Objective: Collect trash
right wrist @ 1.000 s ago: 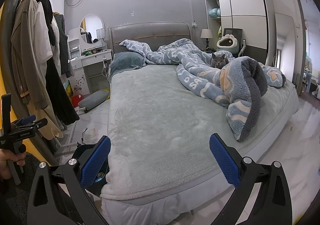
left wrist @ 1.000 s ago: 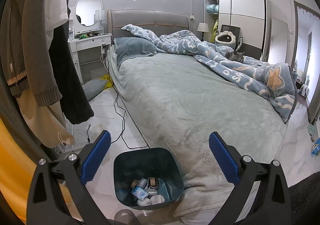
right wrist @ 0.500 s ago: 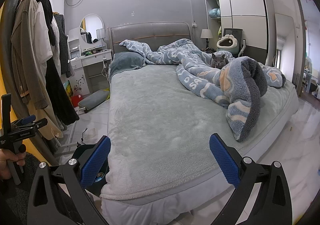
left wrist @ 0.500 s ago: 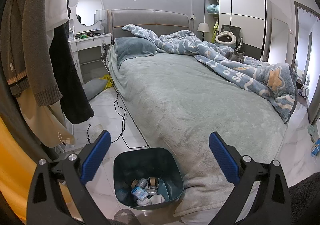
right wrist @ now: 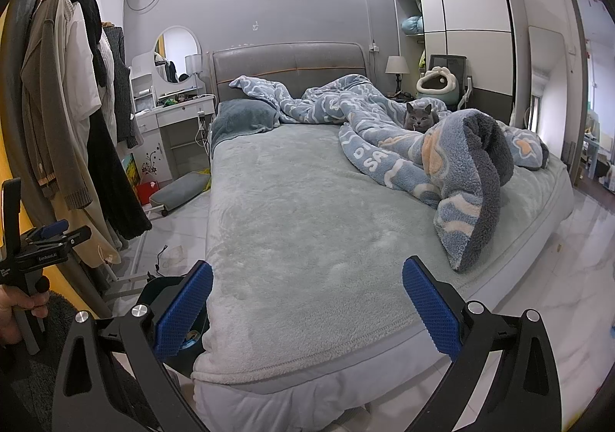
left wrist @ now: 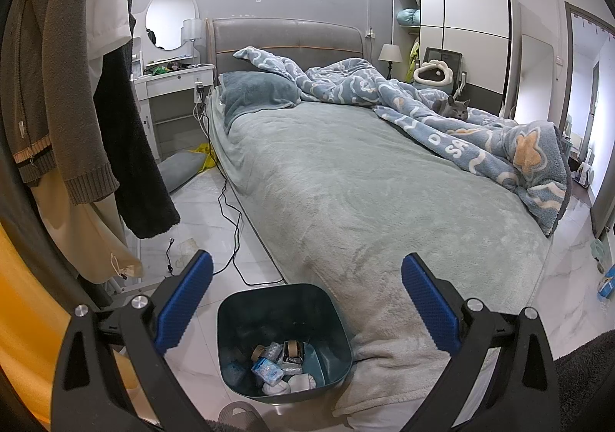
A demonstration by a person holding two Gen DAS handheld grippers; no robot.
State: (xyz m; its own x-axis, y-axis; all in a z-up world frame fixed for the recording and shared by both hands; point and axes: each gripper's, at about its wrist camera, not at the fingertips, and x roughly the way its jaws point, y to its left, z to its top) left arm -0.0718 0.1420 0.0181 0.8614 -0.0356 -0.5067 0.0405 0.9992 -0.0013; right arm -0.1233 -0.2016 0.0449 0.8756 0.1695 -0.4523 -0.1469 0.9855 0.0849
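A dark teal trash bin (left wrist: 230, 324) stands on the floor at the foot corner of the bed, with several wrappers and scraps (left wrist: 278, 366) in its bottom. My left gripper (left wrist: 306, 303) is open and empty, held above the bin. My right gripper (right wrist: 306, 307) is open and empty, held over the foot end of the bed. In the right wrist view the bin (right wrist: 161, 287) is mostly hidden behind my left finger. The left gripper (right wrist: 46, 239) also shows at the far left of that view, held in a hand.
A bed with a grey-green cover (left wrist: 365, 193) fills the middle. A blue blanket (right wrist: 442, 155) and a grey cat (right wrist: 421, 118) lie at its right. Hanging clothes (left wrist: 77, 105) crowd the left. Cables (left wrist: 230, 232) and a small scrap (left wrist: 186, 245) lie on the tiled floor.
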